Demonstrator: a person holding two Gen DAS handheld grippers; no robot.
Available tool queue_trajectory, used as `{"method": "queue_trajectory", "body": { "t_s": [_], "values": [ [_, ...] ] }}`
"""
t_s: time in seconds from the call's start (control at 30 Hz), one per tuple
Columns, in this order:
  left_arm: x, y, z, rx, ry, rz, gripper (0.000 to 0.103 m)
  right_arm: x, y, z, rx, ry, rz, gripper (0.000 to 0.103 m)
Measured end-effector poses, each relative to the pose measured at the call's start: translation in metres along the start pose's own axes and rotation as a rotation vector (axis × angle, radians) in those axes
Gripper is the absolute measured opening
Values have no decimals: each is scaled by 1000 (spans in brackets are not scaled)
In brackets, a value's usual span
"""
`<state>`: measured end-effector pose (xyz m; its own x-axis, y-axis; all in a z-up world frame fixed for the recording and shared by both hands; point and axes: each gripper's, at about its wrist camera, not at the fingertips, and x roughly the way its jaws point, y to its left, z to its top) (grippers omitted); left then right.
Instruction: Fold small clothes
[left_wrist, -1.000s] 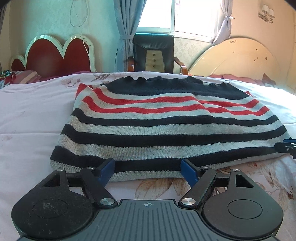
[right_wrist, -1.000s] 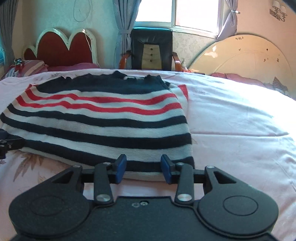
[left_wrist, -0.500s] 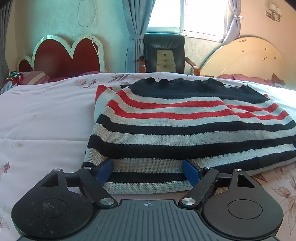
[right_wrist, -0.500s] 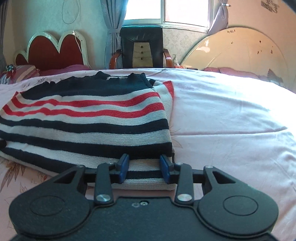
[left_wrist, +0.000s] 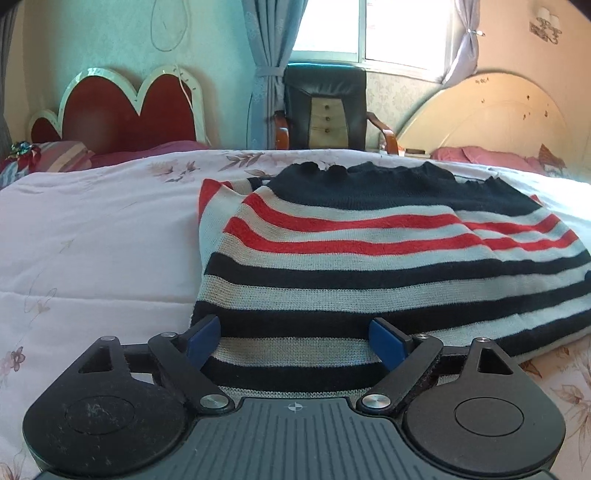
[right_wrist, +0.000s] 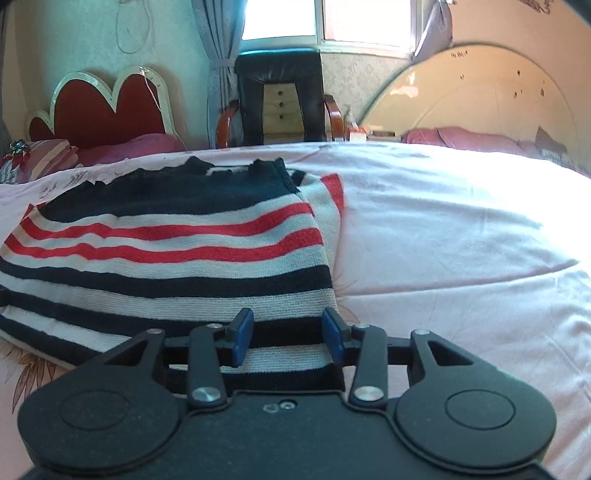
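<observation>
A striped knit sweater (left_wrist: 369, 266) in navy, grey-white and red lies flat on the bed, hem toward me; it also shows in the right wrist view (right_wrist: 166, 251). My left gripper (left_wrist: 295, 341) is open wide, its blue pads either side of the hem near the sweater's left corner. My right gripper (right_wrist: 288, 332) is open, narrower, with its pads over the hem at the sweater's right corner. Neither is closed on the cloth.
The sweater rests on a white-pink floral bedspread (left_wrist: 92, 251). A red heart-shaped headboard (left_wrist: 122, 110), a dark armchair (left_wrist: 325, 110) under a window and a cream rounded headboard (left_wrist: 487, 118) stand beyond the bed.
Both grippers moved outward along the hem and forward over it: the left to the left corner, the right to the right corner. Both stayed open.
</observation>
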<state>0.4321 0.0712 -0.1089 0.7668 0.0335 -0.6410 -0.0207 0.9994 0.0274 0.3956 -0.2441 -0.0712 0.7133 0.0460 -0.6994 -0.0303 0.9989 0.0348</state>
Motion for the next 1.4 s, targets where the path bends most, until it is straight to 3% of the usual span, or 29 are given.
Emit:
{"method": "queue_trajectory", "body": {
  "t_s": [0.1, 0.2, 0.27, 0.3, 0.33, 0.37, 0.4, 0.47, 0.63, 0.7, 0.9, 0.93, 0.97, 1.0, 1.07, 1.17, 1.23, 1.3, 1.4],
  "values": [
    [-15, -1, -2, -26, -1, 7, 87, -5, 4, 4, -10, 1, -7, 43],
    [-39, 10, -14, -169, -26, -33, 87, -19, 2, 1, 19, -34, 48, 37],
    [-54, 18, -26, -282, -59, -65, 87, -25, 1, -1, 39, -39, 85, 16],
    [-56, 24, -32, -358, -69, -107, 87, -29, 2, -2, 50, -39, 105, 13],
    [-54, 30, -39, -445, -65, -148, 84, -31, 4, -3, 59, -42, 118, 11],
    [-50, 37, -46, -533, -55, -179, 67, -32, 7, -3, 64, -46, 131, 11],
    [-43, 43, -54, -631, -34, -217, 60, -34, 12, -3, 63, -48, 150, 11],
    [-30, 52, -69, -789, -10, -242, 58, -33, 23, -2, 55, -46, 176, 11],
    [-11, 62, -87, -991, -128, -302, 58, -31, 52, 1, 43, -45, 238, 12],
    [-1, 67, -84, -1023, -164, -327, 57, -29, 58, 3, 58, -42, 261, 11],
    [36, 70, -57, -1032, -193, -295, 54, -1, 76, 29, 125, -27, 350, 2],
    [41, 68, -51, -1022, -185, -283, 49, 5, 81, 32, 127, -22, 356, 2],
    [46, 69, -47, -1018, -165, -272, 26, 11, 85, 36, 127, -18, 363, 2],
    [52, 73, -46, -1042, -138, -285, 19, 16, 90, 39, 124, -11, 364, 2],
    [47, 78, -46, -1079, -184, -344, 18, 25, 98, 44, 110, 1, 361, 2],
    [32, 77, -47, -1029, -263, -382, 18, 29, 109, 49, 88, -11, 370, 2],
    [50, 82, -63, -1053, -170, -324, 17, 38, 113, 47, 72, 5, 368, 2],
    [52, 83, -65, -1025, -194, -339, 17, 64, 116, 35, 52, 100, 346, 0],
    [55, 83, -60, -1027, -192, -336, 17, 64, 108, 31, 84, 72, 383, 0]
  ]
}}
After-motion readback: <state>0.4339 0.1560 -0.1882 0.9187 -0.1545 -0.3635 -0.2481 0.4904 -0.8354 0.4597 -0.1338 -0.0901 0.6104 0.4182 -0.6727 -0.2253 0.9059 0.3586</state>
